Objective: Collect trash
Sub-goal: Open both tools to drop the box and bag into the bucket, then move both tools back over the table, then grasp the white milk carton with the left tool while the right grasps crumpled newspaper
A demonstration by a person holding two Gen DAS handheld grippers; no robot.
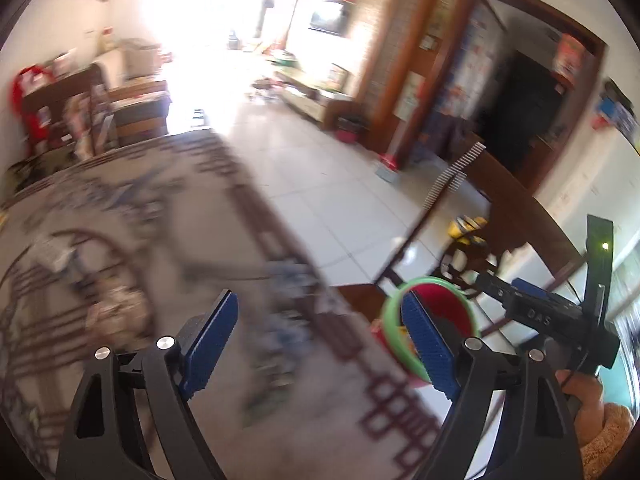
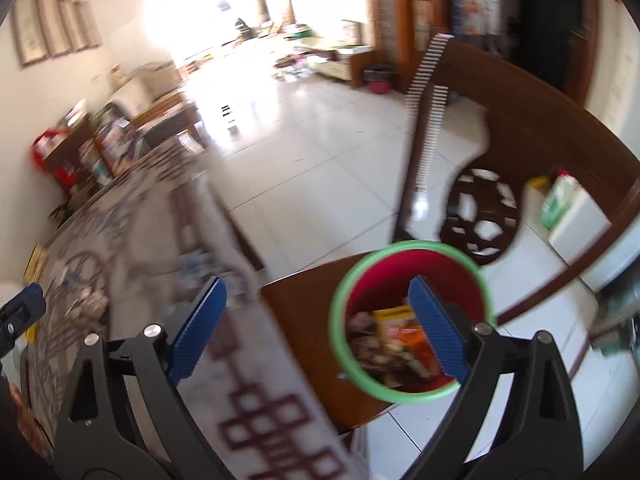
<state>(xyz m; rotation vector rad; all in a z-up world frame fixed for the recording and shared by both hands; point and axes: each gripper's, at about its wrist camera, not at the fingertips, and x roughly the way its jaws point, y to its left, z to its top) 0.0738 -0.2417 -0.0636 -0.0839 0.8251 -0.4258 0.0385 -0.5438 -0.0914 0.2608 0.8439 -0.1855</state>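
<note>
Both hand-held grippers, left (image 1: 320,348) and right (image 2: 316,328), gape wide with nothing between their blue pads. At about four o'clock of the patterned counter (image 2: 132,240), a green-rimmed red bin (image 2: 412,320) on a wooden chair (image 2: 304,304) holds wrappers.

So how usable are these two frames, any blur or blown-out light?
Left wrist view: the patterned tablecloth is smeared by motion blur, and the far window area is blown out white. Right wrist view: same glare at the top, cloth blurred, but the trash inside the green-rimmed red bin reads fairly sharp. Both show fisheye bending.
</note>
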